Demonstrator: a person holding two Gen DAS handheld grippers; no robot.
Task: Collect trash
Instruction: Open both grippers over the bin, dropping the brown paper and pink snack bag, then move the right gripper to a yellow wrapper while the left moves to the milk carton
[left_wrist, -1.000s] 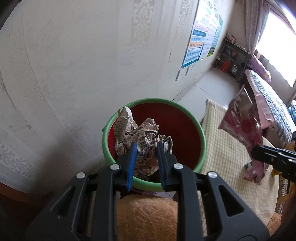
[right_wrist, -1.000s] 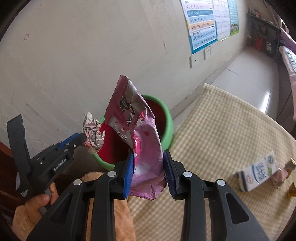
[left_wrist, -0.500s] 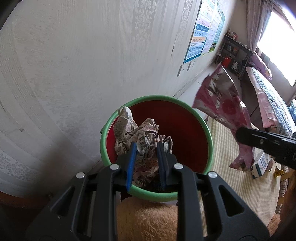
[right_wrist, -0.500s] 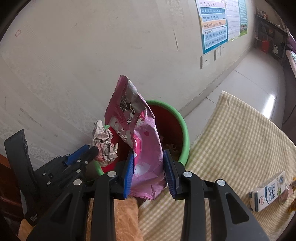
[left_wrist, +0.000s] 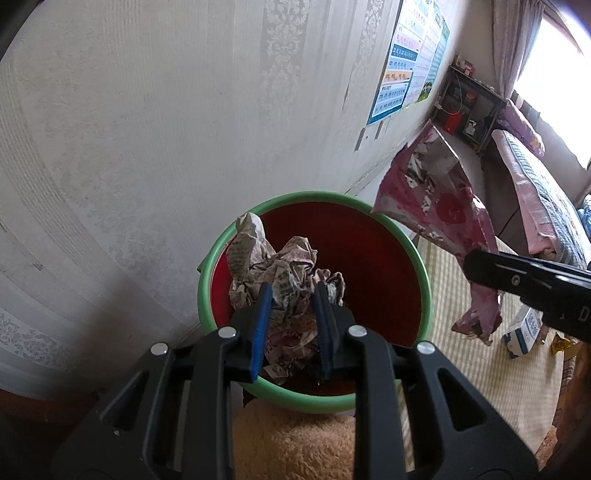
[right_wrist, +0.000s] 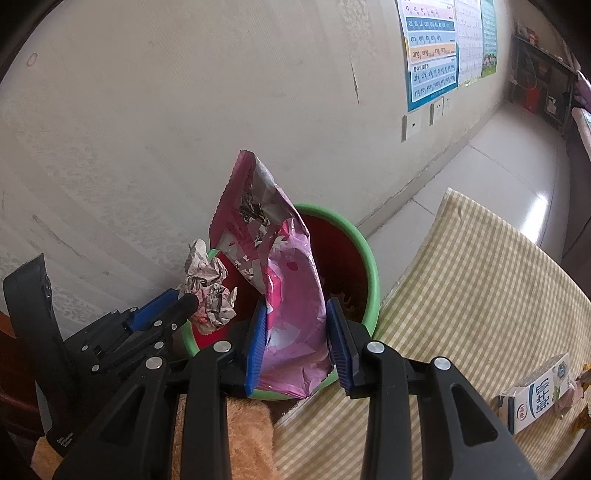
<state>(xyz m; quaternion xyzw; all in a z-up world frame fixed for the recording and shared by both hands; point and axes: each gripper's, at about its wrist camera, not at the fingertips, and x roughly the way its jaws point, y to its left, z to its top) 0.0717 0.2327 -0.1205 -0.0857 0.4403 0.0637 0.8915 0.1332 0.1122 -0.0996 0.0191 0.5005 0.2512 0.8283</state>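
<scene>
Trash is in both of your grippers. Your left gripper (left_wrist: 291, 317) is clamped on a crumpled newspaper wad (left_wrist: 284, 273), its 2 blue pads pressed into the paper, and holds it over the mouth of the red bucket with the green rim (left_wrist: 369, 258). From the right wrist view that same wad (right_wrist: 208, 288) sits at the bucket's near-left rim (right_wrist: 373, 273), pinched at the tip of the left gripper (right_wrist: 184, 301).

Your right gripper (right_wrist: 297, 339) is closed on the lower part of a pink snack bag (right_wrist: 284, 280); the bag stands upright between the pads, its torn top above the bucket's opening. In the left wrist view the bag (left_wrist: 439, 199) hangs just beside the bucket's right rim.

The bucket stands against the pale wallpapered wall (left_wrist: 166, 129), touching the edge of a yellow checked tablecloth (right_wrist: 480, 295). A small milk carton (right_wrist: 539, 395) lies on that cloth, well apart from the bucket. A letter chart (right_wrist: 432, 55) hangs on the wall farther along.
</scene>
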